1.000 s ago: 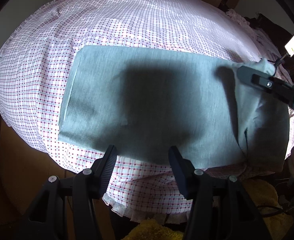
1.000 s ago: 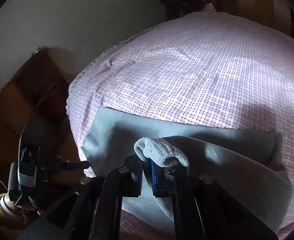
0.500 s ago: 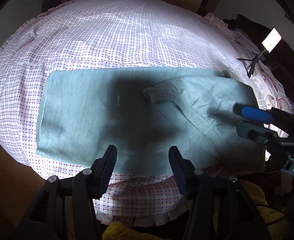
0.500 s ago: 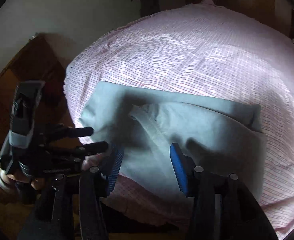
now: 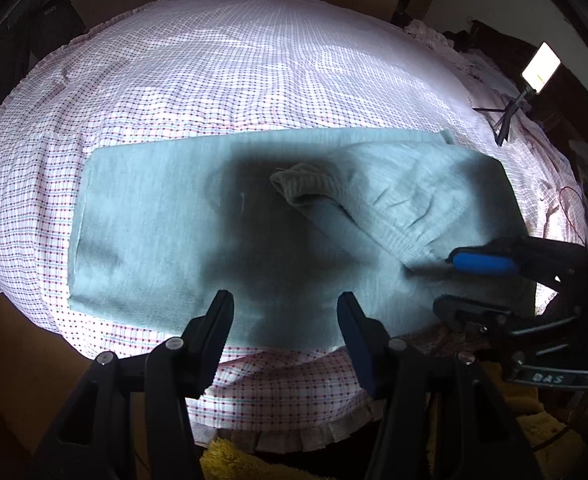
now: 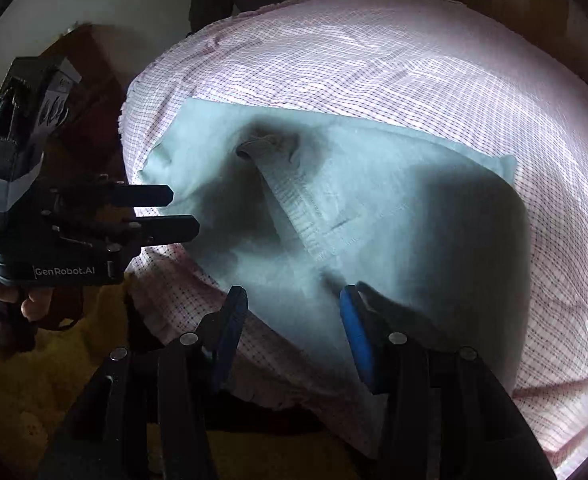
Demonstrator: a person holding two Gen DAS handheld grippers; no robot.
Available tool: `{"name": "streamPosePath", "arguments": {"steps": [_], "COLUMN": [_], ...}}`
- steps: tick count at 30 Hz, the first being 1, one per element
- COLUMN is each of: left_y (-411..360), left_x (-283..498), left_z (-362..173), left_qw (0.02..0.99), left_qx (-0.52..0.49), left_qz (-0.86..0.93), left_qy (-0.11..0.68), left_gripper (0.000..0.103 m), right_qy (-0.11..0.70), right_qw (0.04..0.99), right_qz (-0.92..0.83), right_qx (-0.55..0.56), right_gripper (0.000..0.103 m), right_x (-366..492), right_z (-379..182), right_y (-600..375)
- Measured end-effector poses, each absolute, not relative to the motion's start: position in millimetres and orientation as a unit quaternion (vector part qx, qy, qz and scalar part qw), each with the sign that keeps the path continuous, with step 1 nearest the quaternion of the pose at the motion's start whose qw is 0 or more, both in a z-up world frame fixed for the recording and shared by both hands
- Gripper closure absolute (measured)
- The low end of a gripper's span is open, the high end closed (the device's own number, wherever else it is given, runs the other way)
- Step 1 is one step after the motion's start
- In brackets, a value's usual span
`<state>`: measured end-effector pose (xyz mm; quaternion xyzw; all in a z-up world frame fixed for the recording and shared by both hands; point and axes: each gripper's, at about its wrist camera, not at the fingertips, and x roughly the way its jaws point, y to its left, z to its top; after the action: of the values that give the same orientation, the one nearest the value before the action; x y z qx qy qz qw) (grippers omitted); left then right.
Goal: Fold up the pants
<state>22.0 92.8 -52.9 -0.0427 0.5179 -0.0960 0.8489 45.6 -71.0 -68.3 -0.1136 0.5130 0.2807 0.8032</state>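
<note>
Light grey-blue pants (image 5: 166,216) lie flat across the checked bed. Their right part is folded over toward the middle, with the ribbed waistband (image 5: 305,188) on top. In the right wrist view the pants (image 6: 393,208) show the same fold, and the waistband (image 6: 262,146) lies at its far end. My left gripper (image 5: 284,312) is open and empty, above the pants' near edge. My right gripper (image 6: 292,312) is open and empty, over the near edge of the folded part. It also shows in the left wrist view (image 5: 449,280), and the left one in the right wrist view (image 6: 182,210).
The bed has a pink-and-white checked sheet (image 5: 254,72) with a frilled edge (image 5: 313,432). A yellow fuzzy rug (image 6: 22,392) lies below the bed's near side. A lit phone on a small tripod (image 5: 539,68) stands at the far right. Wooden furniture (image 6: 90,68) stands at the left.
My right gripper has let go of the waistband, opened and drawn back toward the near edge. The folded part now rests on the pants. My left gripper has stayed open and pulled back slightly.
</note>
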Motion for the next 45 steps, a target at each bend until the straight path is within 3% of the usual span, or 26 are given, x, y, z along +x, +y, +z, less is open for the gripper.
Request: {"name": "streamPosePath", "arguments": {"steps": [15, 18, 20, 21, 26, 31, 34, 37, 45], "left_y": [83, 81, 80, 81, 82, 82, 82, 82, 85], "left_x": [36, 40, 42, 44, 50, 46, 42, 45, 46], "left_z": [-54, -50, -47, -46, -46, -48, -51, -55, -62], "left_qw": [0.863, 0.867, 0.871, 0.872, 0.876, 0.872, 0.873, 0.872, 0.867], "left_qx": [-0.012, -0.007, -0.001, 0.002, -0.003, -0.007, 0.0, 0.001, -0.016], "left_qz": [-0.098, -0.1, -0.101, -0.1, -0.098, -0.114, -0.116, -0.109, -0.106], "left_qy": [0.495, 0.488, 0.481, 0.478, 0.473, 0.476, 0.474, 0.477, 0.486], "left_gripper": [0.046, 0.046, 0.046, 0.046, 0.046, 0.046, 0.046, 0.046, 0.046], "right_qy": [0.53, 0.525, 0.528, 0.525, 0.494, 0.477, 0.492, 0.512, 0.531], "right_qw": [0.811, 0.817, 0.818, 0.818, 0.828, 0.835, 0.825, 0.818, 0.816], "right_qz": [0.206, 0.203, 0.213, 0.225, 0.267, 0.272, 0.274, 0.244, 0.191], "right_qx": [-0.136, -0.125, -0.084, -0.063, 0.002, -0.011, -0.045, -0.097, -0.13], "right_gripper": [0.077, 0.087, 0.101, 0.103, 0.103, 0.103, 0.103, 0.086, 0.085], "right_x": [84, 82, 82, 82, 87, 99, 86, 73, 79], "right_z": [-116, -111, -100, -92, -47, -30, -38, -66, -118], "right_y": [-73, -76, -83, -88, -96, -89, -80, -77, -78]}}
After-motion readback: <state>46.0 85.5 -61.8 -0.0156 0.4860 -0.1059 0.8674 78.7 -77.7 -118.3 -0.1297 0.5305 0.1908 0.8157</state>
